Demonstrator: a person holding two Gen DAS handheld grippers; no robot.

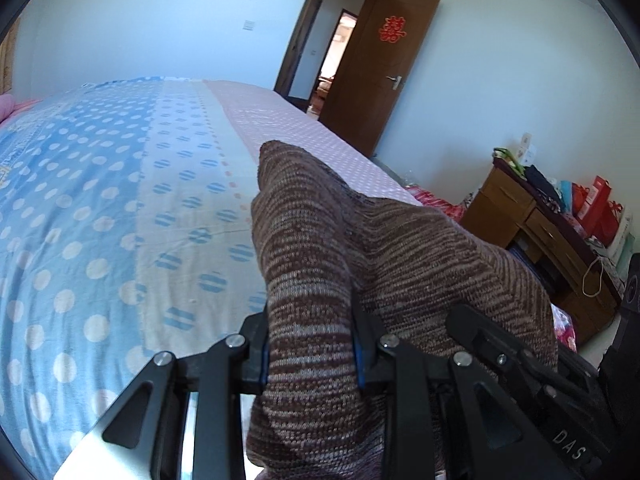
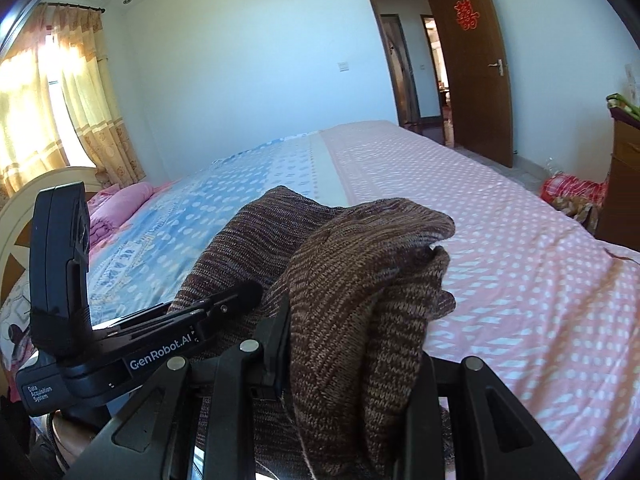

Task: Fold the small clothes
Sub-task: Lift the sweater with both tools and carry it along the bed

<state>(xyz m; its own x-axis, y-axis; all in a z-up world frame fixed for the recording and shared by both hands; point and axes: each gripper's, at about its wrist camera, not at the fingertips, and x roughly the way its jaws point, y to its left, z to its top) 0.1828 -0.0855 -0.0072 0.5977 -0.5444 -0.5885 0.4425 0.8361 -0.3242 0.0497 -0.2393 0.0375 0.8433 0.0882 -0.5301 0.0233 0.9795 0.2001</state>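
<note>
A brown striped knit garment (image 1: 320, 240) is held up above the bed by both grippers. My left gripper (image 1: 312, 344) is shut on one bunched part of it, the knit squeezed between the two fingers. My right gripper (image 2: 352, 364) is shut on another bunched part of the knit garment (image 2: 360, 280), which drapes over and hides its fingertips. The left gripper also shows in the right wrist view (image 2: 224, 304), close on the left and touching the same cloth. The right gripper's body shows in the left wrist view (image 1: 520, 360) at lower right.
The bed (image 1: 100, 200) has a blue and pink dotted sheet (image 2: 500, 240). A pink quilt (image 2: 120, 204) lies by the headboard. A wooden desk (image 1: 540, 232) with bags stands right of the bed. A brown door (image 1: 380, 72) is open. Curtains (image 2: 52, 100) hang at left.
</note>
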